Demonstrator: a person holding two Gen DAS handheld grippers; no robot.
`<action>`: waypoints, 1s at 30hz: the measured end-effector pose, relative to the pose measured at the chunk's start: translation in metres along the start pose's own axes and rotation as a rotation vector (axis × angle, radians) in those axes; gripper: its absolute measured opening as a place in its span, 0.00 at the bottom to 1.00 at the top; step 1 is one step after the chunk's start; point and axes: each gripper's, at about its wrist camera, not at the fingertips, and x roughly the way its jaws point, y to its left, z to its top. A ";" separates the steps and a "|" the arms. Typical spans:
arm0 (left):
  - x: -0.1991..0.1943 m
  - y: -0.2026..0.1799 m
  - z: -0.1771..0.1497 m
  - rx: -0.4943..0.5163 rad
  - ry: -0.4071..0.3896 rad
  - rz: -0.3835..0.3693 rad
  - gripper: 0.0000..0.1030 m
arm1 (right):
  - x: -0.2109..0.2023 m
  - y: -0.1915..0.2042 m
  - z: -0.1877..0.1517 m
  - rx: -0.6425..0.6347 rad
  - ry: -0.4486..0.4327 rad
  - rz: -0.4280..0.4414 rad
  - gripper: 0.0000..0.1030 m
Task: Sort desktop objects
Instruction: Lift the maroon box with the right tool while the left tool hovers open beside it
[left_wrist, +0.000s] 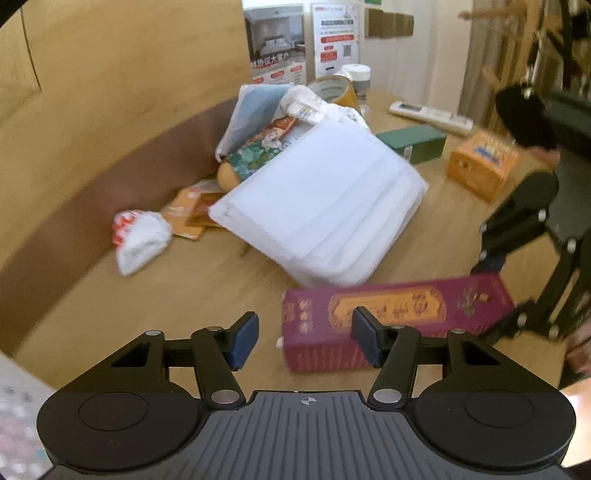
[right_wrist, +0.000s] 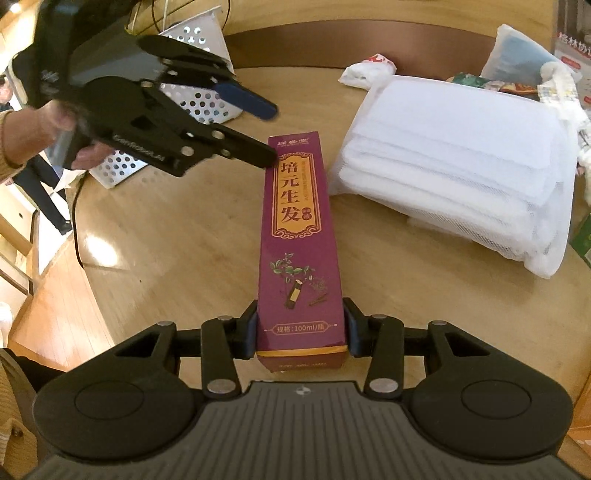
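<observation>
right gripper (right_wrist: 300, 330): clamped on the near end of the purple box (right_wrist: 300, 243), a pad pressed flat on each long side; in the left wrist view only its black linkage shows at the right edge, fingertips hidden behind the box
purple box: long carton lying flat on the wooden table (right_wrist: 177, 236), far end pointing away from the right camera; bottom flap cut off behind the gripper body
left gripper (left_wrist: 306, 338): jaws apart, nothing between the pads (the right finger overlaps the box's near face in its own view, contact can't be judged); from the right wrist view it hangs over the box's far end, lower finger tip at the box's top corner, touching or just above, can't tell
hand (right_wrist: 55, 125): grips the left gripper's handle, mostly covered by the gripper body, sleeve cut off at the frame edge
mesh bag (right_wrist: 461, 162): white, holds stacked white pads, just beside the box; its far side hides part of the clutter behind
clutter: crumpled white wrapper (left_wrist: 142, 236), orange packets (left_wrist: 192, 212), tape roll (left_wrist: 334, 90), all motion-blurred, print unreadable
green box (left_wrist: 415, 142): behind the mesh bag, left end hidden
remote (left_wrist: 430, 114): far back, blurred
orange box (left_wrist: 482, 162): right of the green box, label illegible
perforated tray (right_wrist: 192, 66): white, partly hidden behind the left gripper
</observation>
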 end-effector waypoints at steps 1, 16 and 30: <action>0.003 0.003 0.001 -0.028 0.002 -0.032 0.66 | 0.000 -0.001 0.000 0.000 -0.002 0.000 0.48; 0.003 -0.027 -0.014 0.062 0.034 -0.098 0.90 | 0.003 0.002 -0.002 -0.048 -0.015 -0.031 0.51; -0.012 -0.052 -0.027 0.362 -0.009 0.081 0.86 | 0.008 -0.002 0.000 -0.129 0.011 -0.117 0.59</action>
